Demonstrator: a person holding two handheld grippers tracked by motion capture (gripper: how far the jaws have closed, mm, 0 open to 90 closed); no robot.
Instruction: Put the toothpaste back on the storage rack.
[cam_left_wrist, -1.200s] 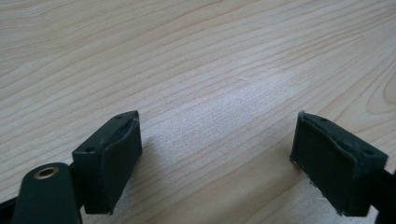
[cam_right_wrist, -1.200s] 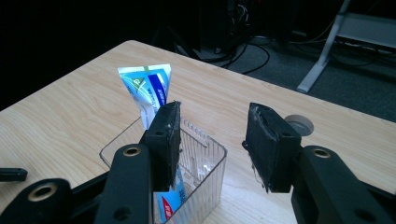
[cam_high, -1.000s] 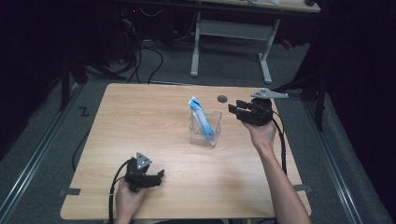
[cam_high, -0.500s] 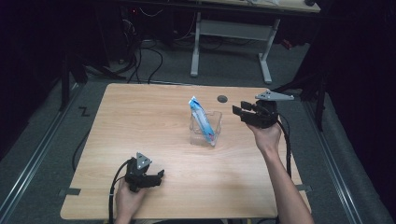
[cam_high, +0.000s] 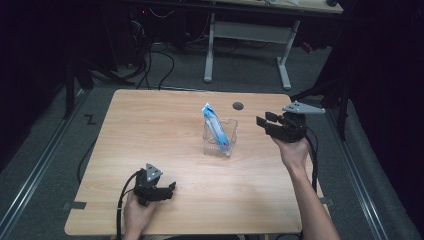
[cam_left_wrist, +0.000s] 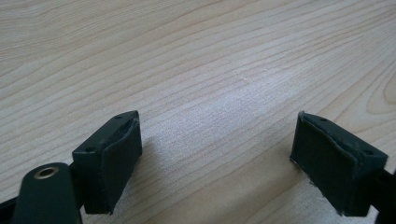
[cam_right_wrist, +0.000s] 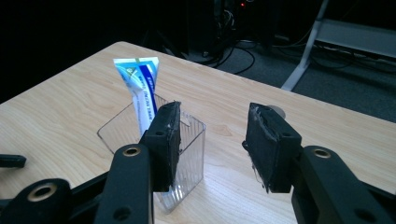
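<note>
A blue-and-white tube (cam_high: 216, 127) is seen leaning in a clear square holder (cam_high: 221, 137) at the centre of the high view. The right gripper (cam_high: 266, 121), at centre right, is held with 2 jaws spread, empty. The left gripper (cam_high: 169, 189), at lower left, is rested on the table (cam_high: 150, 130), jaws spread wide.

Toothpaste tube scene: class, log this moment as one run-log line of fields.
toothpaste tube: leaning in clear cup | right gripper: open, beside cup, apart | left gripper: open, over table

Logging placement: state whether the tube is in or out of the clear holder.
In: the tube stands leaning inside the clear holder, its crimped end above the rim.
</note>
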